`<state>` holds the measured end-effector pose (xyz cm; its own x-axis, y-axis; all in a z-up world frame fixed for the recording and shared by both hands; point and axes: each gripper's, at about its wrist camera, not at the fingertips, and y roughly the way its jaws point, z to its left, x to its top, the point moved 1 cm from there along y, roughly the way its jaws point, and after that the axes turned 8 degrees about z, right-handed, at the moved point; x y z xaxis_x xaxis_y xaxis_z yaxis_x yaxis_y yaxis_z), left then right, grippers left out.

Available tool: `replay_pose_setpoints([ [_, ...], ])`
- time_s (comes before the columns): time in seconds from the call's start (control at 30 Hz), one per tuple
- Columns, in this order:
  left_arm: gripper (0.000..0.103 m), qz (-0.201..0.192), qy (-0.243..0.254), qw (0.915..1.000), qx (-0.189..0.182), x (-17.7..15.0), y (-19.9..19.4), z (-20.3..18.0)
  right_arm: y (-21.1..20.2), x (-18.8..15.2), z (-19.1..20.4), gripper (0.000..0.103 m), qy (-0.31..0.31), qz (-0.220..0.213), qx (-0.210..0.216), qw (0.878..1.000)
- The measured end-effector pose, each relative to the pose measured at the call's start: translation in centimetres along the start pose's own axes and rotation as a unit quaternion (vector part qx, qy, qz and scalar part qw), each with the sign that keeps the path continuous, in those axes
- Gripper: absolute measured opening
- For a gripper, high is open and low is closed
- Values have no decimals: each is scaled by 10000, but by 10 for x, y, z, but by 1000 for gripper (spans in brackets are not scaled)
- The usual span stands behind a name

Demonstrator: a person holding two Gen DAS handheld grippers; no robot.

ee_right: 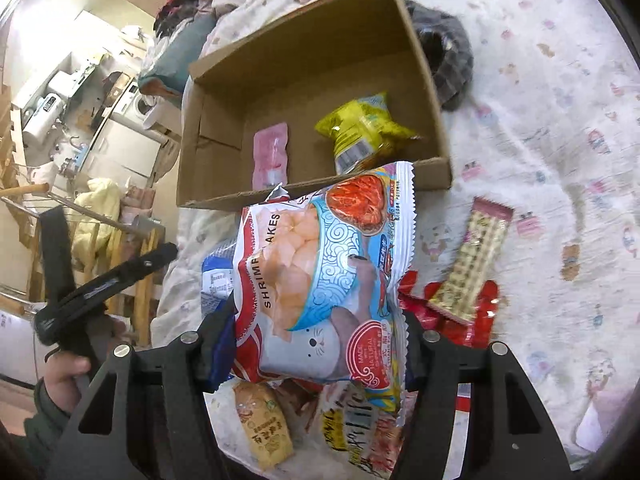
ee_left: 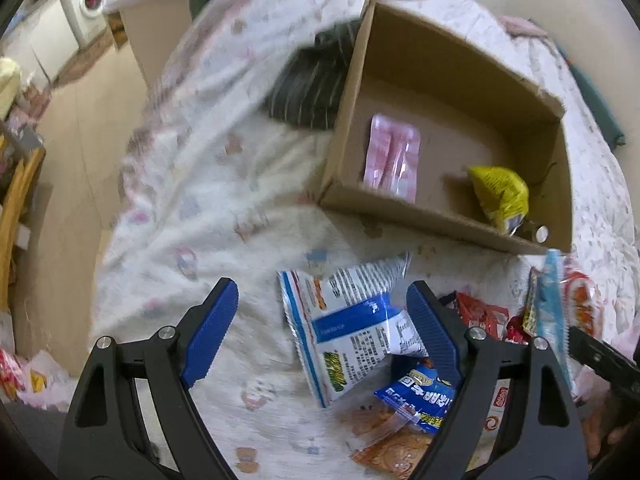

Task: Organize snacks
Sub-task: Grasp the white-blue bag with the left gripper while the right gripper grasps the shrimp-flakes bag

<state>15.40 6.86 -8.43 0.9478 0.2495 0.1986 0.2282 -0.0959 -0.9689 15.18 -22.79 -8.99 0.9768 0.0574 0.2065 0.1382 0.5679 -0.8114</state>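
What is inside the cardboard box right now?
Inside the cardboard box lie a pink packet and a yellow bag. The shrimp flakes bag, held by the right gripper, hides part of the near wall.

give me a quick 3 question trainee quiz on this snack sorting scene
1. How many snacks lie inside the cardboard box?
2. True or false: the right tongs hold a shrimp flakes bag.
3. The left tongs are: A) shut on a packet B) open over a blue and white packet C) inside the box.

Key:
1. Two: a pink packet and a yellow bag.
2. True.
3. B.
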Motion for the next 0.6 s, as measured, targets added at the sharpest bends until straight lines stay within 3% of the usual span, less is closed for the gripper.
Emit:
replay_pose_setpoints([
  [0.2,84,878,-338,9955,-106,2,50,-5,-19,-10,-14,64,48,-70,-96,9999],
  [0.43,84,1044,-288,9940,-130,-1,67,-10,-15,-13,-12,64,149,-103,-161,9997],
  [0.6,56,997,-254,9941,-335,-5,61,-5,-11,-9,-7,64,135,-79,-198,9997],
])
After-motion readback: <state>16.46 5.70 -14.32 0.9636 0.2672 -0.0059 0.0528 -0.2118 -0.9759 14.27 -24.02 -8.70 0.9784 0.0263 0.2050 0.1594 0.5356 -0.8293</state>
